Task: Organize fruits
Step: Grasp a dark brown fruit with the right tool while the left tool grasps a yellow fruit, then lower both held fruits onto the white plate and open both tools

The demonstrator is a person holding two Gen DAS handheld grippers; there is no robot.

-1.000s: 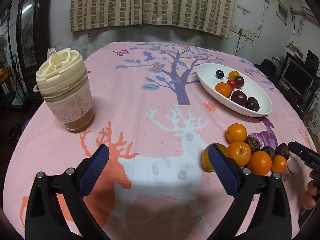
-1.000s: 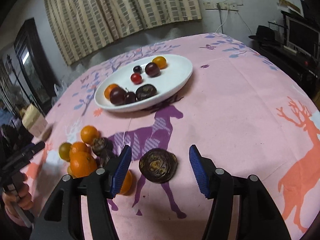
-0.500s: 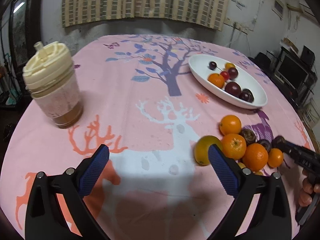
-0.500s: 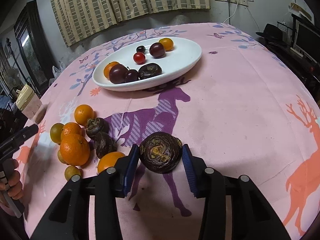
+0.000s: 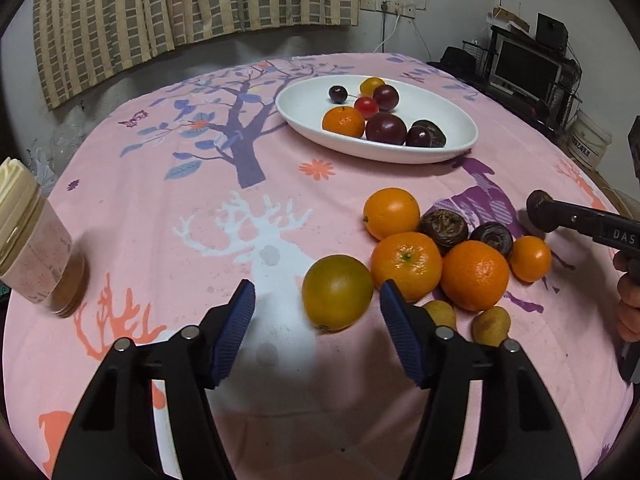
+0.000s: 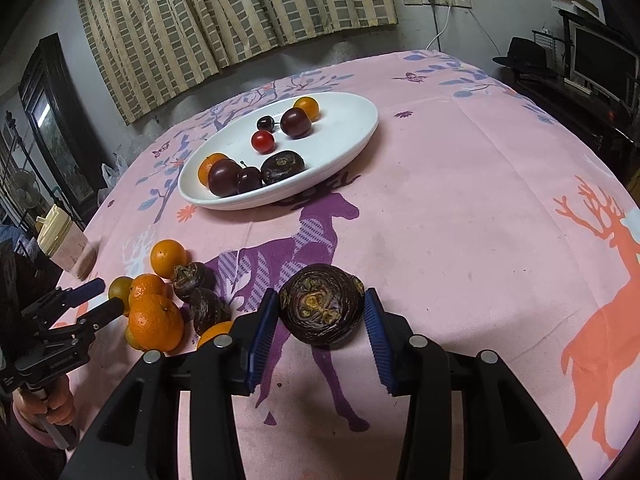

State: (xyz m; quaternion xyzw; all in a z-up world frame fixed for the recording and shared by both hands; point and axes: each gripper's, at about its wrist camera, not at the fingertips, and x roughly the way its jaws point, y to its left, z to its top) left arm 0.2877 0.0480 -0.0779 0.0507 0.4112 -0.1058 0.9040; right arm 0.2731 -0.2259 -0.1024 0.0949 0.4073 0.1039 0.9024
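- The right gripper (image 6: 320,322) is closed on a dark purple fruit (image 6: 321,305), its two blue pads pressed against the fruit's left and right sides
- Whether that fruit is lifted off the pink tablecloth (image 6: 460,220) or resting on it cannot be told
- The left gripper (image 5: 316,332) is open, its blue pads spread wide and touching nothing
- A greenish-yellow orange (image 5: 337,293) lies on the cloth just ahead of the gap between the left pads, nearer the right-hand pad
- That orange touches a cluster of loose fruit near the cloth's near right edge in the left view: three oranges (image 5: 407,266), a smaller orange fruit (image 5: 530,259), two dark wrinkled fruits (image 5: 443,227) and two small tan fruits (image 5: 491,325)
- A white oval dish (image 5: 304,108) sits well beyond the cluster, toward the far right of the cloth in the left view
- The dish holds an orange, a small yellow-orange fruit, two plums, two cherries, a red cherry tomato and one dark wrinkled fruit
- A lidded cup (image 5: 30,236) stands at the left edge of the cloth, well apart from all the fruit
- In the right view a hand (image 6: 56,404) grips the left gripper's handle at the lower left
- Striped curtains (image 6: 224,12) hang on the wall behind the table
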